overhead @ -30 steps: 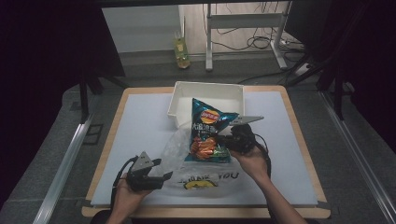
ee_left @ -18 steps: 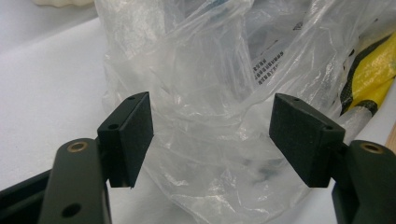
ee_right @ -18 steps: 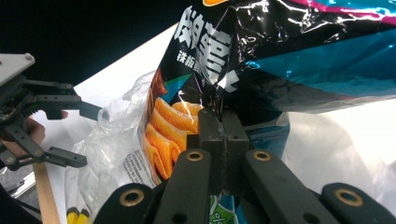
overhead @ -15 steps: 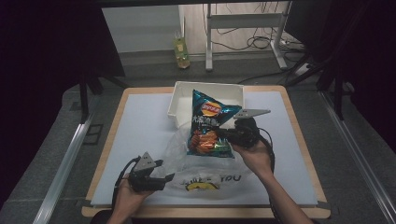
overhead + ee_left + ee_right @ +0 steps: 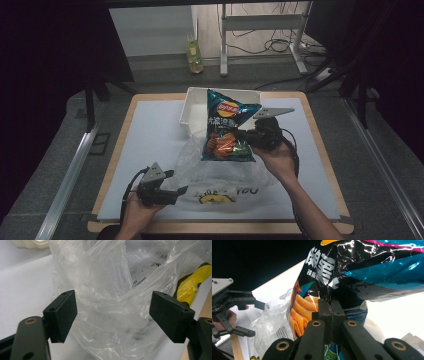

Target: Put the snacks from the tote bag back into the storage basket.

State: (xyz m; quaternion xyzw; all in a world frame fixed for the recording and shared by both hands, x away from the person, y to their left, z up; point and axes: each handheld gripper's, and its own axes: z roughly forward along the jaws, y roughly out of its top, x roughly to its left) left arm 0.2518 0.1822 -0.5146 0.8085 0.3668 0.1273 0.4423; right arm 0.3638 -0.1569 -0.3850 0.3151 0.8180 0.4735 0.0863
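A blue-and-teal chip bag (image 5: 227,127) (image 5: 352,272) hangs upright over the table, with my right gripper (image 5: 243,141) (image 5: 332,306) shut on its lower edge. Below it lies a crumpled clear plastic bag (image 5: 220,175) (image 5: 107,290) with a yellow smiley print. At the bag's left edge my left gripper (image 5: 176,182) (image 5: 112,307) is open. Its jaws have just been opening. The film lies between its pads (image 5: 62,312) without being pressed. In the right gripper view the left gripper (image 5: 254,317) sits at the left beside the plastic.
A white bin (image 5: 192,107) stands at the back of the white mat (image 5: 150,135), just behind the chip bag. The wooden table edge (image 5: 117,145) frames the mat. A green bottle (image 5: 195,52) stands on the floor beyond.
The right gripper has lifted the chip bag higher above the plastic bag. The left gripper's jaws have spread wider while the hand stayed in place.
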